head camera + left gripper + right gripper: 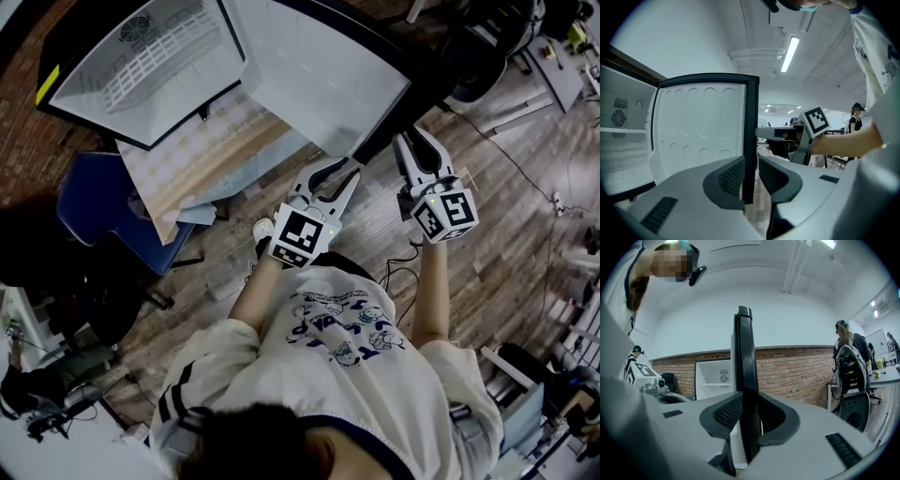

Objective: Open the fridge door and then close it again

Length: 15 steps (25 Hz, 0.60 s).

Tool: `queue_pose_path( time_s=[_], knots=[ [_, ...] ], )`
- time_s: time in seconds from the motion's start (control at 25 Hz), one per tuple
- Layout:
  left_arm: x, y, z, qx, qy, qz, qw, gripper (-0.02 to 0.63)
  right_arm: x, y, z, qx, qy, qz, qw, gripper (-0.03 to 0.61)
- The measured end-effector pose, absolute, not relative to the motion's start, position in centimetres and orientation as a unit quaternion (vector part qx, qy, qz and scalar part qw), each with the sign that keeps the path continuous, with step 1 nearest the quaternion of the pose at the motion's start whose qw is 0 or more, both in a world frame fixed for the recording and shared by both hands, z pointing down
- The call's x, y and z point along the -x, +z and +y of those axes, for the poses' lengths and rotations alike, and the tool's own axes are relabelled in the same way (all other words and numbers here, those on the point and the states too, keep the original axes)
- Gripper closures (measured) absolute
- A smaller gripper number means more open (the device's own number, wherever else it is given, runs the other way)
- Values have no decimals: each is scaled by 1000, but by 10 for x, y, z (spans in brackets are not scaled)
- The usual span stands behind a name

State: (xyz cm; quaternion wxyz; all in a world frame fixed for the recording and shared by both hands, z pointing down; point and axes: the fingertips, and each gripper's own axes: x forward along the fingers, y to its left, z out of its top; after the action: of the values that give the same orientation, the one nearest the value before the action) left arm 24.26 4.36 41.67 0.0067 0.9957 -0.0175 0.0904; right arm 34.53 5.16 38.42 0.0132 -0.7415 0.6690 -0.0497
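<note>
Closest to us, the left gripper [347,169] is clenched on the free edge of the fridge door [319,84]. Its own view shows the ribbed pads pinching the thin black lip from both sides. Just to its right, the right gripper [413,141] sits on the same edge, pads pressed either side of the thicker black rim, so we read both as grasping the door.

The door stands swung wide open, its white liner turned toward the cabinet. We judge it a stiff, rigid panel, fairly light with nothing loaded in the liner, swinging easily on its hinge. The smooth rim could slide in the pads. This edge, far from the hinge, is the place to hold for the best leverage. The seal may tug it home at the end, so we'd ease it rather than slam.

Further on, the fridge cabinet [141,66] gapes at far left, with bare white shelves and a fan grille inside. A wood-patterned board [211,155] lies flat under the door's arc. A blue seat [103,211] sits near the cabinet's left side, and we judge it outside the swing. Far right, cables [511,155] trail over the plank floor [375,234]. A bystander [846,352] with a backpack stands well apart by the brick wall [797,376].
</note>
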Motion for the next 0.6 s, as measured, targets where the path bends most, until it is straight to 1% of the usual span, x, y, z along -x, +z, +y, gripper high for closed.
queue_pose_path(
  time_s=[0.6],
  knots=[
    [-224, 414, 31, -995, 83, -55, 4, 514, -353, 384, 52, 747, -48, 663, 5, 472]
  ],
)
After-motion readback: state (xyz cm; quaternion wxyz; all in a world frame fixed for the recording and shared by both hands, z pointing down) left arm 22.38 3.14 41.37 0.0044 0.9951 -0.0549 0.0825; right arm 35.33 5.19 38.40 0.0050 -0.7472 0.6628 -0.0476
